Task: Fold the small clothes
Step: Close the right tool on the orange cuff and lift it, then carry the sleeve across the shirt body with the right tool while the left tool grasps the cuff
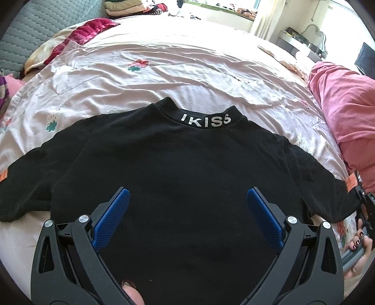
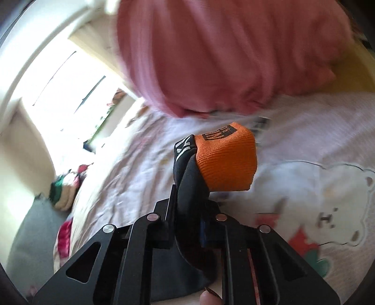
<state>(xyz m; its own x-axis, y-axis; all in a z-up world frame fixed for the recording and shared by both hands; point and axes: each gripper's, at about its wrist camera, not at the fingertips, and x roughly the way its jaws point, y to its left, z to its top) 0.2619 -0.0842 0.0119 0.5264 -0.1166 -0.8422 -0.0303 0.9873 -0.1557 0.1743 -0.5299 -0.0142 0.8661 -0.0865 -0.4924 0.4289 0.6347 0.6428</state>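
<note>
A black shirt [image 1: 178, 178] lies spread flat on a pale pink bedsheet [image 1: 145, 77], its collar at the far end. The left gripper [image 1: 187, 199] hovers above its near half, blue-padded fingers [image 1: 112, 218] wide apart. A pink garment [image 1: 346, 110] sits at right.

A bedroom in a home, as I see it through my two cameras.

I work over a wide bed [image 1: 164, 77] covered with a pale pink sheet that has printed flowers and a white bear [image 2: 328, 194]. At the far left lies a crumpled red and cream blanket [image 1: 77, 40], and behind it a grey quilted headboard [image 1: 35, 25]. Folded clothes [image 1: 126, 8] are piled at the far edge. At the far right I see a light curtain [image 1: 264, 18] beside a bright window, and a small table [image 1: 302, 44] with household things. A pink garment [image 1: 346, 110] lies at the right side.
</note>
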